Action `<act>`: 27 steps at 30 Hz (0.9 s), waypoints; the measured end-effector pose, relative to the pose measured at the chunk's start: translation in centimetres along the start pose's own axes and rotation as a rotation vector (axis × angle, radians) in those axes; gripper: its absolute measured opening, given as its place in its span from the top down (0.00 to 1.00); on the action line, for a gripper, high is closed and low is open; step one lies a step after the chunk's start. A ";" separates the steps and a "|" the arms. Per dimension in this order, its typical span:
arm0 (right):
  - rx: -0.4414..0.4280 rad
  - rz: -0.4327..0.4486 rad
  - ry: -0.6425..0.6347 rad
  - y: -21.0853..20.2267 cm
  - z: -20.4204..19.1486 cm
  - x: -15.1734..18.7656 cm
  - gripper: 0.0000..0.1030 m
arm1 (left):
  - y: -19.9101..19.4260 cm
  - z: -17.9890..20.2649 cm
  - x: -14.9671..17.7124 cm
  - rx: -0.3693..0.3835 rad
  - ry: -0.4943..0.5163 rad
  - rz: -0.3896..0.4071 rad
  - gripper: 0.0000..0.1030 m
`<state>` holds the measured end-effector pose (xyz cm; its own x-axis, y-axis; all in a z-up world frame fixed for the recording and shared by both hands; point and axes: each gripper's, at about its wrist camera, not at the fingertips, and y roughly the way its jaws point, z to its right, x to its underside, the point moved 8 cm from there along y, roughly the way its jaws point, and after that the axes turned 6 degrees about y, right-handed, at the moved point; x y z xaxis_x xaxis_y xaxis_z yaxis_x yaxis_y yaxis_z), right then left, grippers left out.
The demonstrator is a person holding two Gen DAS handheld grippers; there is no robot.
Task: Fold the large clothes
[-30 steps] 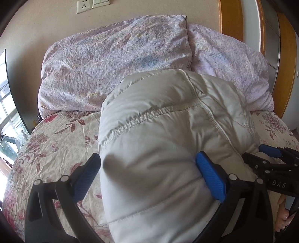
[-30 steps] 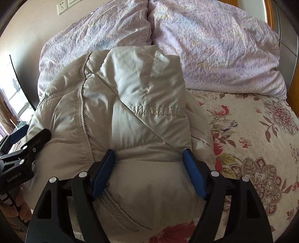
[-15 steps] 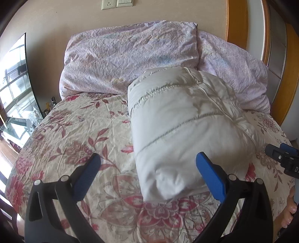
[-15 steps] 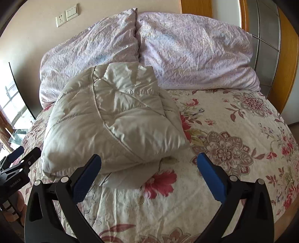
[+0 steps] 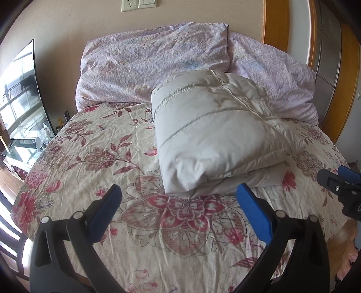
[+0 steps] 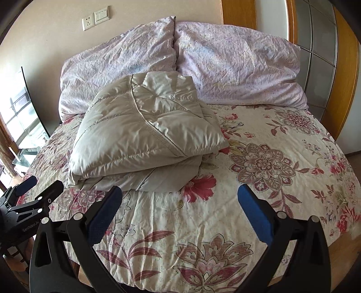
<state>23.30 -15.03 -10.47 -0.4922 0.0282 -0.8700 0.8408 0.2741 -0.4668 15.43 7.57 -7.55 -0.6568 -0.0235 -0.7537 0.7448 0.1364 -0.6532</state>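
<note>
- Right now the folded cream puffer jacket lies in a thick bundle on the bed, its far end leaning up against the two lilac pillows at the head.
- From the right wrist view the jacket sits left of the bed's middle, with a lower layer sticking out under the top fold at its near edge.
- Left tongs stand wide apart with nothing between the blue pads; only the floral bedspread shows in the gap, and the jacket's near edge lies just beyond the tips.
- Right tongs are likewise spread wide and empty, and have just been opening; nothing sits between them, and the jacket is just beyond and left of the left pad.
- Each tool shows in the other's view: the right tongs at the right edge of the left wrist view, the left tongs at the lower left of the right wrist view, both clear of the jacket.
- A wall socket and switch plate sit above the pillows.
- An orange wooden frame runs along the right side of the bed.
- A dark screen reflecting a window stands to the left.
</note>
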 end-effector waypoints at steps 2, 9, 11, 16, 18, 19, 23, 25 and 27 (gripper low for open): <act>-0.001 -0.010 0.003 -0.3 0.1 0.4 0.01 | -0.3 0.4 0.2 0.012 -0.002 -0.007 0.02; 0.002 -0.032 0.007 -0.9 0.8 1.2 0.01 | -0.7 1.5 0.9 0.056 -0.014 -0.039 0.02; 0.003 -0.034 0.008 -1.0 0.9 1.3 0.01 | -0.8 1.8 1.0 0.065 -0.015 -0.043 0.02; -0.008 -0.041 0.007 -1.6 0.9 1.6 0.01 | -1.0 2.2 1.3 0.087 -0.025 -0.060 0.02; -0.012 -0.043 0.004 -1.8 0.9 1.6 0.01 | -1.2 2.3 1.4 0.100 -0.036 -0.066 0.02; -0.017 -0.045 0.002 -1.9 0.8 1.6 0.01 | -1.3 2.4 1.4 0.106 -0.041 -0.068 0.02; -0.038 -0.057 0.004 -2.2 0.7 1.7 0.01 | -1.6 2.7 1.4 0.124 -0.047 -0.070 0.02; -0.043 -0.060 0.006 -2.4 0.6 1.7 0.01 | -1.8 2.8 1.3 0.129 -0.047 -0.070 0.02; -0.045 -0.062 0.005 -2.4 0.6 1.8 0.01 | -2.0 2.9 1.3 0.132 -0.045 -0.070 0.02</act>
<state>20.51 -16.22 -10.95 -0.5445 0.0144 -0.8387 0.7975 0.3187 -0.5123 13.45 4.36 -7.47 -0.7036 -0.0734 -0.7068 0.7086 0.0018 -0.7056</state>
